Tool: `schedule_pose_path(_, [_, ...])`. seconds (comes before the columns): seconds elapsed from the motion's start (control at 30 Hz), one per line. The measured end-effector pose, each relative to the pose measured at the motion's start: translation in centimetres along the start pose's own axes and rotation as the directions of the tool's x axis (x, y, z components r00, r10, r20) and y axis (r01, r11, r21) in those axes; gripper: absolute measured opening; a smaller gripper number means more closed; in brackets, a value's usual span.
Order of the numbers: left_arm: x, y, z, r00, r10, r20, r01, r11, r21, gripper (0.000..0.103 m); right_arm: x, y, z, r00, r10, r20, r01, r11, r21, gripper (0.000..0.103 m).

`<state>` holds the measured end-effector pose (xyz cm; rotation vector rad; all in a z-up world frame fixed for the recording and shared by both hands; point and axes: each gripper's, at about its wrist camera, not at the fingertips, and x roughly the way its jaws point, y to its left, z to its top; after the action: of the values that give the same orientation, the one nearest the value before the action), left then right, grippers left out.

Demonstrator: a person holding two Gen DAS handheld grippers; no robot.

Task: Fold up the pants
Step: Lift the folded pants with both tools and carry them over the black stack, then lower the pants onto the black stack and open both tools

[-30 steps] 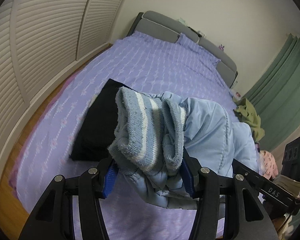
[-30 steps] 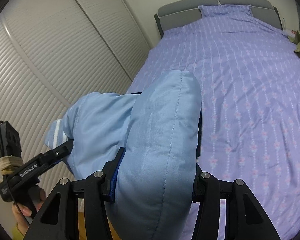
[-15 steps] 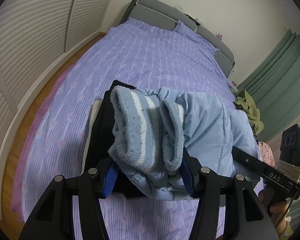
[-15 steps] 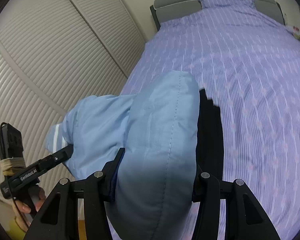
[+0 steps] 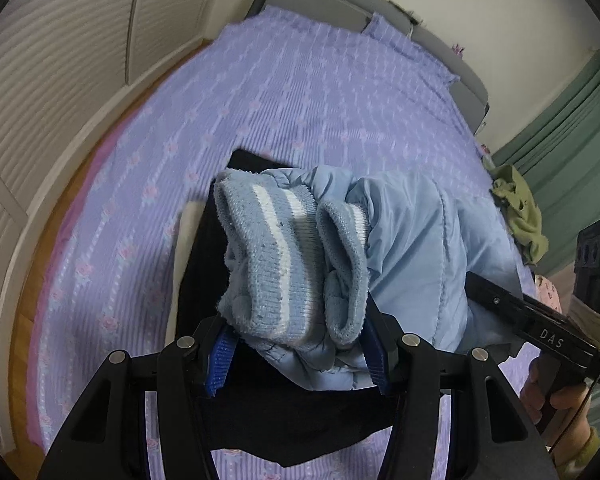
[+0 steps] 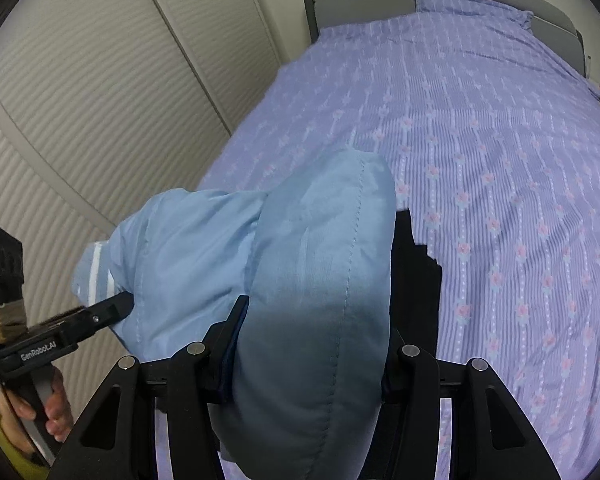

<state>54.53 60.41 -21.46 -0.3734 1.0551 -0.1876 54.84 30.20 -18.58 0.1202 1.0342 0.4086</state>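
- Carrying step, by my reading: folded light-blue padded pants point(image 5: 416, 248) held up between both tools above the bed point(image 5: 320, 92), over a black garment point(image 5: 204, 264) lying on the cover.
- Left tool point(image 5: 296, 354): jaws about half apart, clamped on the bunched ribbed cuffs point(image 5: 272, 252) and the padding under them.
- Right tool point(image 6: 310, 356): jaws likewise part-way, pressed on a thick rounded fold of the same pants point(image 6: 324, 264).
- Pants span from one tool across to the other; the bundle hangs clear of the bed, just beyond and below both sets of fingers.
- Pale folded piece point(image 5: 186, 240) peeks out left of the black garment.
- Next move, likely: lower both tools together, set the bundle flat on the black garment, edges kept aligned, then let go.
- Olive cloth point(image 5: 520, 212) lies far right, well apart.
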Motion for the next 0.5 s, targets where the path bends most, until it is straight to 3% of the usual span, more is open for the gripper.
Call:
schedule_pose_path(0.23, [3.5,1.0,-1.2,0.996,0.018,-0.083,-0.020,0.999,-0.026,0.056,2.7,-0.5,-0.9,0.997,-0.059,-0.058,0.060,0.998,0.003,0.052])
schedule_pose_path(0.3, [3.9,1.4,-1.4,0.995,0.023,-0.098,-0.026,0.999,-0.037,0.058,3.0,-0.6,-1.2,0.996,-0.071,-0.062,0.071,0.997,0.000,0.057])
schedule_pose_path(0.37, [3.9,1.7,-1.5,0.994,0.026,-0.108,-0.032,0.998,-0.046,0.061,3.3,-0.7,-1.3,0.993,-0.097,-0.060,0.097,0.995,-0.015,0.071])
schedule_pose_path(0.5, [3.6,1.8,-1.6,0.991,0.067,-0.115,-0.072,0.996,-0.043,0.072,2.9,-1.0,-1.2,0.992,-0.112,-0.060,0.110,0.993,-0.037,0.078])
